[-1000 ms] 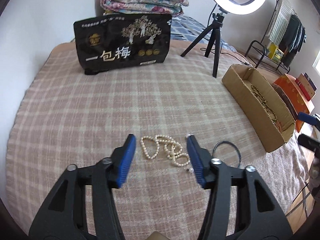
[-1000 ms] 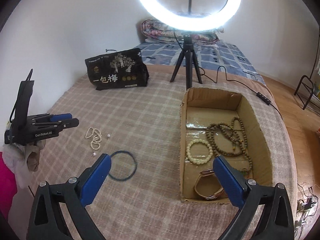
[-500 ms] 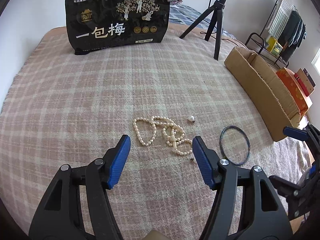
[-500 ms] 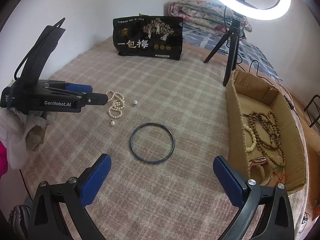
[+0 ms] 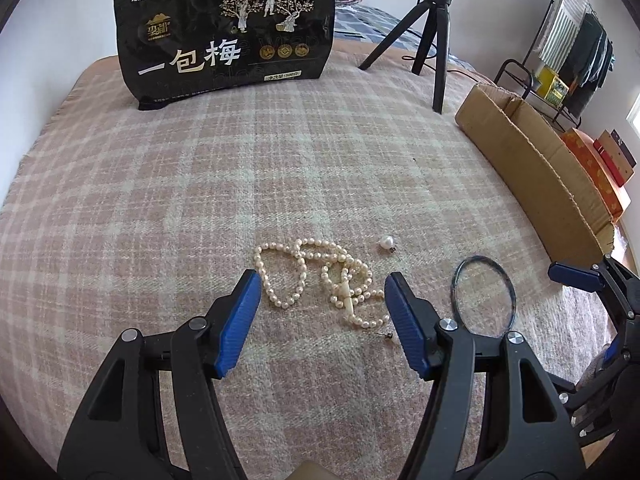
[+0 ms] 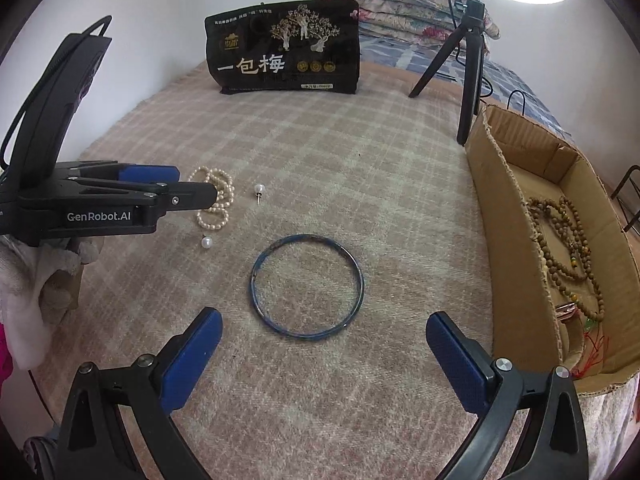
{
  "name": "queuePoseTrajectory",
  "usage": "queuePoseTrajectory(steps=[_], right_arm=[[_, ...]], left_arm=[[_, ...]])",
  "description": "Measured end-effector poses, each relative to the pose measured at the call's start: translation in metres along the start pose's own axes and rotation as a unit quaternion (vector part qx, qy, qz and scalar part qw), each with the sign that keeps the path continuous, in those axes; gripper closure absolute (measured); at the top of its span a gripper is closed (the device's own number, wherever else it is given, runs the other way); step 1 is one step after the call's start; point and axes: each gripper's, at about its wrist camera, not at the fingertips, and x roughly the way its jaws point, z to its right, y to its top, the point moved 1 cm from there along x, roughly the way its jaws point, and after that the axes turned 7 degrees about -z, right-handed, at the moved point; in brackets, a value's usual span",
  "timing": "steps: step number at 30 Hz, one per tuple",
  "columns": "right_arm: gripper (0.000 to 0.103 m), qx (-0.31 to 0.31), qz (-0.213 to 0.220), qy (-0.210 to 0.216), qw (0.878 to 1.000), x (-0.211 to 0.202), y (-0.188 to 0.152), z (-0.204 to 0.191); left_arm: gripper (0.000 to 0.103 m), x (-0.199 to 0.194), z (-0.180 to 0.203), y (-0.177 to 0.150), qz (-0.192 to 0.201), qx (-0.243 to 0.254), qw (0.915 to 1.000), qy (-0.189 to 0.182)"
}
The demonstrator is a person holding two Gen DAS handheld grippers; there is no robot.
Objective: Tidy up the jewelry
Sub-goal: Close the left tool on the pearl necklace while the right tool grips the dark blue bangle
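Pearls first: the tangled cream pearl bead necklace lies on the pink plaid blanket of the bed, between the spread, empty jaws of the left gripper. The right gripper also stands wide open and empty, with the thin dark blue bangle just ahead of it. To lift the necklace well, I judge the left jaws should come down over the thick middle knot by the pale clasp and close there, so loose loops trail and do not slip free. Two loose pearl stud earrings lie near the strand and could be swept aside. The open brown cardboard box shows wooden bead strands; its near end is cut off, and the small reddish items there are hard to identify.
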Motion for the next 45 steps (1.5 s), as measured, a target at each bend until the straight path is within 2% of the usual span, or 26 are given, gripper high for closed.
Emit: queuePoseTrajectory(steps=[13,21,24,26,27,29,32,36,39,41,45], right_arm=[[0.0,0.001,-0.016,-0.011,1.0,0.022,0.005,-0.005],[0.0,0.017,-0.019,-0.015,1.0,0.032,0.011,-0.004],[0.0,0.018,-0.02,-0.018,0.999,0.035,0.012,-0.005],[0.0,0.015,-0.02,-0.02,0.999,0.037,0.014,-0.005],[0.0,0.015,-0.019,-0.02,0.999,0.037,0.014,-0.005],[0.0,0.014,-0.02,-0.02,1.0,0.037,0.015,-0.005],[0.0,0.011,-0.02,-0.019,1.0,0.038,0.016,-0.005],[0.002,0.007,-0.018,-0.015,1.0,0.038,0.017,-0.006],[0.013,0.003,-0.014,-0.007,1.0,0.037,0.018,-0.006],[0.028,-0.003,-0.012,-0.002,1.0,0.035,0.02,-0.008],[0.029,-0.004,-0.013,0.0,1.0,0.034,0.022,-0.008]], left_arm=[[0.037,0.018,0.005,0.005,-0.001,0.006,0.9997,0.024],[0.038,0.024,0.01,0.007,0.004,0.013,0.9985,0.053],[0.053,0.023,0.006,0.005,0.01,0.006,0.9982,0.059],[0.068,0.022,0.001,0.005,0.012,-0.002,0.9981,0.061],[0.071,0.022,-0.001,0.005,0.013,-0.005,0.9981,0.06],[0.086,0.021,-0.006,0.005,0.015,-0.01,0.9979,0.062],[0.095,0.02,-0.014,0.005,0.016,-0.023,0.9983,0.052],[0.096,0.02,-0.017,0.005,0.017,-0.027,0.9986,0.043],[0.096,0.02,-0.018,0.004,0.018,-0.028,0.9985,0.045],[0.096,0.02,-0.017,0.004,0.018,-0.028,0.9985,0.044],[0.097,0.017,-0.018,0.004,0.022,-0.029,0.9985,0.042]])
